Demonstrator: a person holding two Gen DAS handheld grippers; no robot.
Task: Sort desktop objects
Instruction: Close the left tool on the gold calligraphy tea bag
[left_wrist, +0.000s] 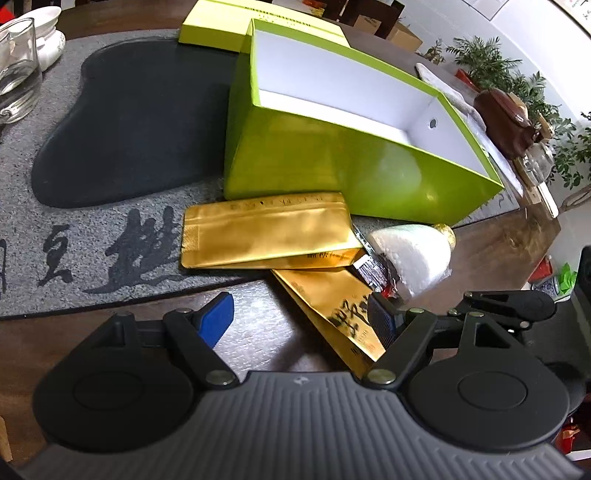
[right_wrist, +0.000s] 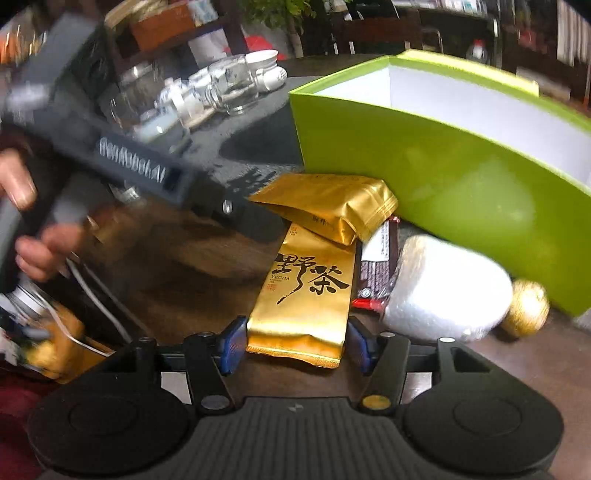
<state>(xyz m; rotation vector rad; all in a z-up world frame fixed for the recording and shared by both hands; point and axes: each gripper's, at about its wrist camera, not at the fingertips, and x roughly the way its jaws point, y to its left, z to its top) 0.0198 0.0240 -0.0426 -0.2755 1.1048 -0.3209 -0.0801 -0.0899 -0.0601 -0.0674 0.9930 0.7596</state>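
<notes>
Gold pouch (right_wrist: 303, 291) partly covers dark packet (right_wrist: 376, 273).

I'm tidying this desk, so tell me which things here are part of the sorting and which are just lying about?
For the job: green box, gold pouches, white foam piece, gold ball, dark wrapper.

Lying about: glass cups, teapot, plants, grey tea mat.

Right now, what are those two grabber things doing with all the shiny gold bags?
A person is tidying tea things with a gripper in each hand. The right gripper is open around the end of the gold tea pouch printed YECHA, not squeezing it yet. The left gripper hangs open nearby, holding nothing. The green box is empty, and another gold pouch, a white foam piece and a gold ball lie beside it.
</notes>
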